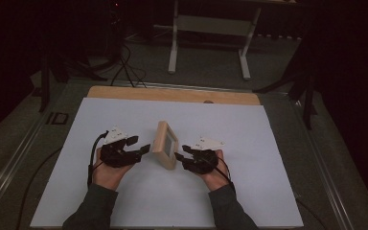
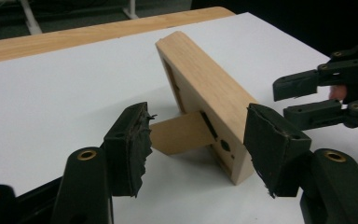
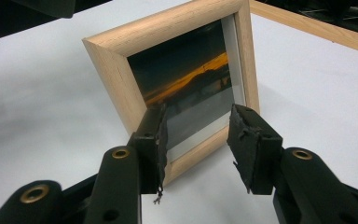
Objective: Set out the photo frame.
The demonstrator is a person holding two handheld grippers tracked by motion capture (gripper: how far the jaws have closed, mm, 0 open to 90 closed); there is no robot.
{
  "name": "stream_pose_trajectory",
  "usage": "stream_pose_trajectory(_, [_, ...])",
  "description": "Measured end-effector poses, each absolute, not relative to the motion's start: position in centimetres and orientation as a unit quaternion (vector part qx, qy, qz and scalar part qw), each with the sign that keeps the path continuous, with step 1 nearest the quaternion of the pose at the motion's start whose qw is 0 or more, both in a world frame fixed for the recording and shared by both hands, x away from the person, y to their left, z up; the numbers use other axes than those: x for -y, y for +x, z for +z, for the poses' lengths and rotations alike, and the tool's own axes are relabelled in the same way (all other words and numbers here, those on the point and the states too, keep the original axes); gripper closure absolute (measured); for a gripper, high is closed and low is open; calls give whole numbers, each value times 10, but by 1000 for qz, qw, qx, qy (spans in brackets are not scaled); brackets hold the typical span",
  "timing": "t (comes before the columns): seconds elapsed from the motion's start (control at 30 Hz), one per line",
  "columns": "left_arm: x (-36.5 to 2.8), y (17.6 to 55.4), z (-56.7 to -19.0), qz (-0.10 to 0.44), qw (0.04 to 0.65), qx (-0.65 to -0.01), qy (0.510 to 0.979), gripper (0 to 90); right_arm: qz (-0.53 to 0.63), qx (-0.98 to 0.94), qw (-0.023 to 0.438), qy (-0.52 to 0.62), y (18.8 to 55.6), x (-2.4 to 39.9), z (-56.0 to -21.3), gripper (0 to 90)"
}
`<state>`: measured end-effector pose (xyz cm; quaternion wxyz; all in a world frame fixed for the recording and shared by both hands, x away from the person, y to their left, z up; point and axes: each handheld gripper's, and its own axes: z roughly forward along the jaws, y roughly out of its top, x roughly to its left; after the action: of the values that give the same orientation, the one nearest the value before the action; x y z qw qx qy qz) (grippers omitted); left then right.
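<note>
A white sheet (image 1: 124,201) covers a wooden tabletop (image 1: 172,94); beyond stand a white-legged stand (image 1: 211,24) and cables (image 1: 124,67).

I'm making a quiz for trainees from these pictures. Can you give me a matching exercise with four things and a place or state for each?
Things:
1. picture frame
2. back stand
3. left gripper
4. white sheet

Places or states:
A. jaws open, behind the frame
B. covers the wooden tabletop
C. stands upright between the two grippers
D. folded out from the frame's back, resting on the sheet

Pairs: 1-C, 2-D, 3-A, 4-B
</note>
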<state>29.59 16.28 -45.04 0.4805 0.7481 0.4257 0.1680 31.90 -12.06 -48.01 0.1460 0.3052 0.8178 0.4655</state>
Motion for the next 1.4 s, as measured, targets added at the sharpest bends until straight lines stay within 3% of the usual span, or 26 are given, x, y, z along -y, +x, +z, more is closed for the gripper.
stream_pose_trajectory(0.57, [-145, 294, -449, 155, 483, -409, 759, 335, 468, -817, 146, 302, 319, 122, -479, 551])
stream_pose_trajectory(1.4, [-117, 309, -468, 126, 457, -426, 771, 338, 481, -804, 148, 316, 322, 133, -473, 545])
